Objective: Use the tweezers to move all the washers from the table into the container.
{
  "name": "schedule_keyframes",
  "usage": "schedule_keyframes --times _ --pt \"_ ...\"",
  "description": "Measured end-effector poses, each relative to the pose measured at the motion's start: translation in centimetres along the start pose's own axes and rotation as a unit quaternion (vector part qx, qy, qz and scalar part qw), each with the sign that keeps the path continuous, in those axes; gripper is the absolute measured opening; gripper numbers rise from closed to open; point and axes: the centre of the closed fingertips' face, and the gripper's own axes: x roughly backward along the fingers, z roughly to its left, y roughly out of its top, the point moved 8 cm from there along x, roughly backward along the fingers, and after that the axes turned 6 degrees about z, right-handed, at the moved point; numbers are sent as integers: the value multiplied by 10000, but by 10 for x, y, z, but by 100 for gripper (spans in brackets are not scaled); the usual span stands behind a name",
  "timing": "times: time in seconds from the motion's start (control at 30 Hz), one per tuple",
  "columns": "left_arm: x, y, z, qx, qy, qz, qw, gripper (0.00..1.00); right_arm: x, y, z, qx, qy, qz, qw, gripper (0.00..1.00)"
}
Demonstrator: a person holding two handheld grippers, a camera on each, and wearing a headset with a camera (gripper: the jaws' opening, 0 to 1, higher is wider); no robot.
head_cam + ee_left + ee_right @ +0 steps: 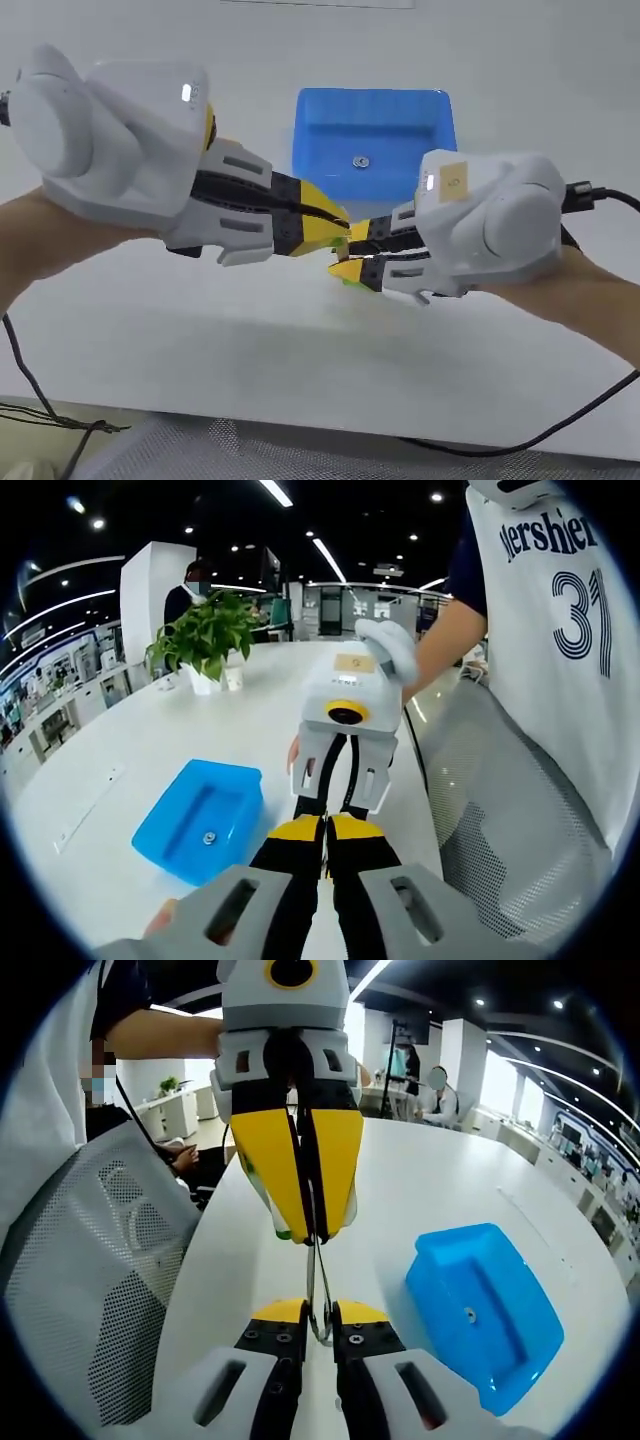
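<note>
Bright white desk [200, 330] spreads across the head view, with a blue container [318, 120] at its far middle and one small metal washer [361, 161] lying on the container's floor. In front of it two white hand-held grippers face each other tip to tip. The left gripper [342, 224] reaches in from the left and the right gripper [345, 252] from the right, each on a bare forearm, and their yellow-tipped jaws meet just above the desk. A small green shape [347, 279] sits under the meeting tips, too little of it visible to identify. The left gripper view looks along its own jaws, which stand almost together with a thin slit between the yellow tips. The right gripper points straight back at the camera, and the container lies down to the left with the washer inside. A potted plant [205, 635] stands farther off, and a person in a white jersey numbered 31 is on the right beside a mesh chair [500, 820]. The right gripper view shows slim metal tweezers [314, 1280] bridging the two grippers. Their rounded end is pinched between the right jaws, which are closed on it, and their other end runs into the left jaws, pressed together around it. The container lies to the right, washer inside, apart from both grippers.
</note>
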Motion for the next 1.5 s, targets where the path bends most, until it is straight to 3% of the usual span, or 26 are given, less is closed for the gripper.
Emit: schedule_keyframes --times 0.4,0.93,1.3,1.5 --pt "12 23 2 -246 132 -155 9995 5 21 18 -8 250 -262 -86 9993 11" --pt "27 56 23 -728 296 -314 9964 5 47 45 -31 394 -668 -283 9966 11" --pt "27 62 42 -858 256 -272 9956 5 49 48 -50 490 -815 -336 9949 11" --pt "24 58 59 -842 248 -275 9958 5 44 47 -65 471 -830 -339 9949 11"
